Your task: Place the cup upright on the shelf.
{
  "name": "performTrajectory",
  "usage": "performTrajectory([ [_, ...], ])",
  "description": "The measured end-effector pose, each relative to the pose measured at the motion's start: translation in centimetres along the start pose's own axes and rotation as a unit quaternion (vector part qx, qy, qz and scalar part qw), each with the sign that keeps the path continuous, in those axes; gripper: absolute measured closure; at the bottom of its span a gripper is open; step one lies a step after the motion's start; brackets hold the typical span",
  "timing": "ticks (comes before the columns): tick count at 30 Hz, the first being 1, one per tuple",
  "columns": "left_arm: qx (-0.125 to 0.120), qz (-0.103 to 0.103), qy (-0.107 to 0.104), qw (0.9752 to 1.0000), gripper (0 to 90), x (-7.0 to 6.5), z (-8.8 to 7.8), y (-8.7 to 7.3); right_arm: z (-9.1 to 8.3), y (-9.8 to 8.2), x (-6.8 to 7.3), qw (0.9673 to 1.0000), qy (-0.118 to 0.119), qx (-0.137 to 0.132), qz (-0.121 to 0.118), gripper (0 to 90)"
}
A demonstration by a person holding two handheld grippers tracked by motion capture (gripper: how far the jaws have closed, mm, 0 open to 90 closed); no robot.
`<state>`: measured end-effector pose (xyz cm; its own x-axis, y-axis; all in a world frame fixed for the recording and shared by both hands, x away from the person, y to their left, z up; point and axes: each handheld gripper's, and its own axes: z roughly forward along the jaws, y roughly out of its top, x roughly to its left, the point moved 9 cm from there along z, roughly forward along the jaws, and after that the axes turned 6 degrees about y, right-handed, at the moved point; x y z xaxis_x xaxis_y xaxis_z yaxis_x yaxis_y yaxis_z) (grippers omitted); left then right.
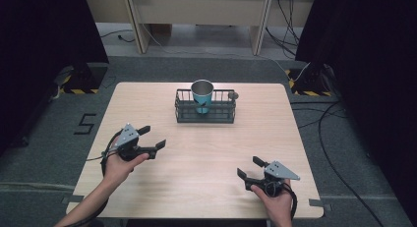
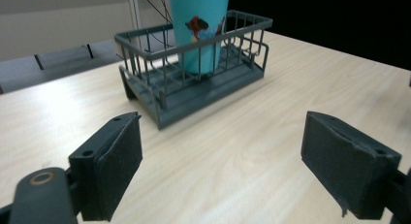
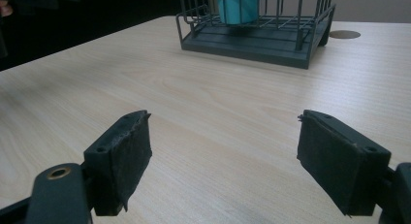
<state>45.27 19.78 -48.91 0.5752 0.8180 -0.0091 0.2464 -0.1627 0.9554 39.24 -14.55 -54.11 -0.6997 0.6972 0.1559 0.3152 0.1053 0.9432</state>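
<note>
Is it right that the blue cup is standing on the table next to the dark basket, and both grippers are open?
Not quite. The blue cup stands inside the dark basket, not next to it; the high view and the left gripper view show its bars around the cup. The rest is right: the left gripper and right gripper are both open.

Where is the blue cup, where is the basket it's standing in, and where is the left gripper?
blue cup [image 1: 202, 96], high view, on its side wall below the rim.
basket [image 1: 205, 117], high view, on its near front wall.
left gripper [image 1: 152, 137], high view, midway between its open fingertips.
</note>
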Motion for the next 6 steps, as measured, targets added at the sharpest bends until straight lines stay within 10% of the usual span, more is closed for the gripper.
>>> performTrajectory([
  [6,-0.002,-0.006,-0.001,1.0000,14.2,-0.7,-1.7,-2.5,0.0,0.0,0.0,1.0000,-0.001,-0.001,-0.001,20.2],
])
